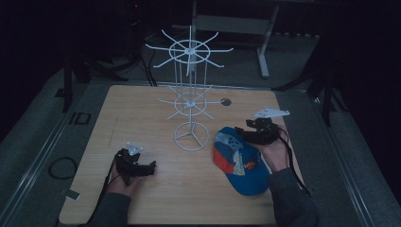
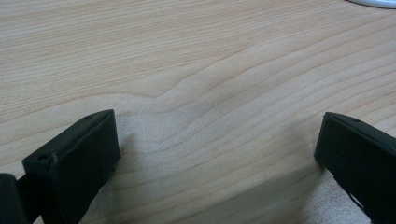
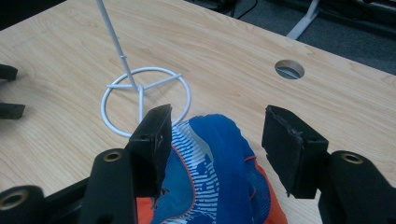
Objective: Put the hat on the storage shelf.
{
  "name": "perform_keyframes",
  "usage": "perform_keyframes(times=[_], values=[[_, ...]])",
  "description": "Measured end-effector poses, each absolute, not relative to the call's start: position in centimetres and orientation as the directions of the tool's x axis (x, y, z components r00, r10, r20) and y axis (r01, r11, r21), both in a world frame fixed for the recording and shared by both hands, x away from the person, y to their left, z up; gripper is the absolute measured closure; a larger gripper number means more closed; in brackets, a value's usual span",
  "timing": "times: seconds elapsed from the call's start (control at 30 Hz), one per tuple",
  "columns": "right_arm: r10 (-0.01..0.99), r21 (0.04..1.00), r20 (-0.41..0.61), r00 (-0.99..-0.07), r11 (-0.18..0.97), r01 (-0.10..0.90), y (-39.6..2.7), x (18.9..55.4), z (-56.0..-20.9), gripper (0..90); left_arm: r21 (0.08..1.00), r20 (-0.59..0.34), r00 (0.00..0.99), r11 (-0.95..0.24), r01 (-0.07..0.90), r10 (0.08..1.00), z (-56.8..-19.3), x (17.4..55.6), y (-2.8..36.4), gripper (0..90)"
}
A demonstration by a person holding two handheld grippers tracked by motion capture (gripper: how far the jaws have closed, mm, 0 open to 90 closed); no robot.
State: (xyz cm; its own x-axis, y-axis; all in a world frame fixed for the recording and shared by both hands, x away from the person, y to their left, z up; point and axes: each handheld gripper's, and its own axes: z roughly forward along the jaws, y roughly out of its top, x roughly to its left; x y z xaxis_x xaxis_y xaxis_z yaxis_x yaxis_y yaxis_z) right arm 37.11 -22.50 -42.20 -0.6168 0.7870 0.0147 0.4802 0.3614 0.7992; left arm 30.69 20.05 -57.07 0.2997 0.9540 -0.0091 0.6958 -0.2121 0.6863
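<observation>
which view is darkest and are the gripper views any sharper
The high view is darkest: dim table, black surroundings, white rack standing out. The left gripper view is bright, with crisp wood grain and soft shadows. The right gripper view is bright too; the cap is sharp.

A wooden table (image 1: 142, 113) carries a white wire rack (image 1: 191, 94) and a blue-orange cap (image 1: 239, 161)

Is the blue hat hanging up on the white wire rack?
No, the blue cap lies flat on the wooden table beside the white wire rack's ring base, and the rack's hooks are bare.
</observation>
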Motion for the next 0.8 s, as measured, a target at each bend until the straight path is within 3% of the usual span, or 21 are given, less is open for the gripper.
perform_keyframes(times=[0.8], values=[[0.779,0.738,-0.005,-0.628,0.427,0.523,-22.42,38.12,-42.38,45.3,0.685,-0.007,0.302,-0.215,0.696,0.953,-57.06,30.69,20.05,0.0]])
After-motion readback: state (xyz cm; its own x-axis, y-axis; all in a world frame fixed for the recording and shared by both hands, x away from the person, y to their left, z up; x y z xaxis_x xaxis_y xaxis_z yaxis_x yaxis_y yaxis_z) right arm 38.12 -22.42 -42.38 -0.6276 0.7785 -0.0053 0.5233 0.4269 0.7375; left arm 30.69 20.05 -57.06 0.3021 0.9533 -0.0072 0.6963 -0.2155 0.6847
